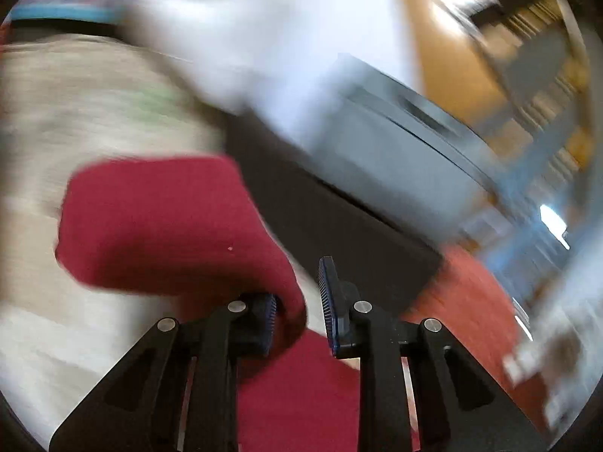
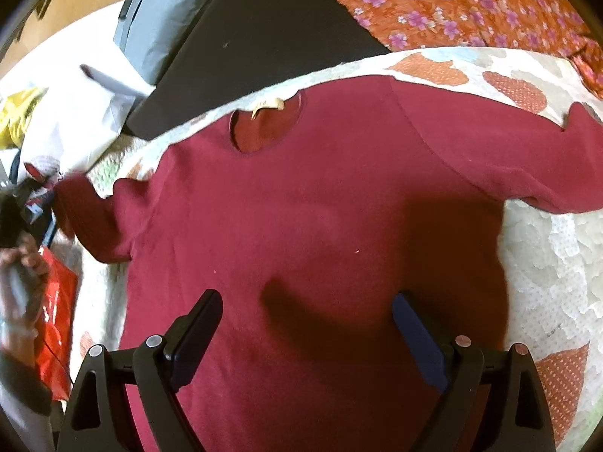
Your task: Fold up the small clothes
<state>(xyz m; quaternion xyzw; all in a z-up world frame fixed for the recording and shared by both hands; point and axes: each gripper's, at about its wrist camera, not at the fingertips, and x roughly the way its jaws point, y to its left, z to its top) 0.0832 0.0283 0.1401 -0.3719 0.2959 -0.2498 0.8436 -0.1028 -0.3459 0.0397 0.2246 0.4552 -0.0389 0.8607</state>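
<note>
Sweater: a dark red sweater (image 2: 301,207) lay flat on a cream quilt (image 2: 546,263) with orange patches, neckline toward the quilt's far edge, both sleeves spread outward.
Left gripper: the left gripper (image 1: 296,303) had its fingers partly apart, a fold of the red sleeve (image 1: 162,222) lying between them — the view was too blurred for me to tell whether they pinched it.
Right gripper: the right gripper (image 2: 307,333) hovered over the sweater's lower body, fingers spread wide, holding nothing.
Beyond the far edge: a black panel (image 2: 264,37) and an orange floral cloth (image 2: 471,3).
Left side: a grey box (image 2: 169,11) — and a red plastic bag (image 2: 56,320).
</note>
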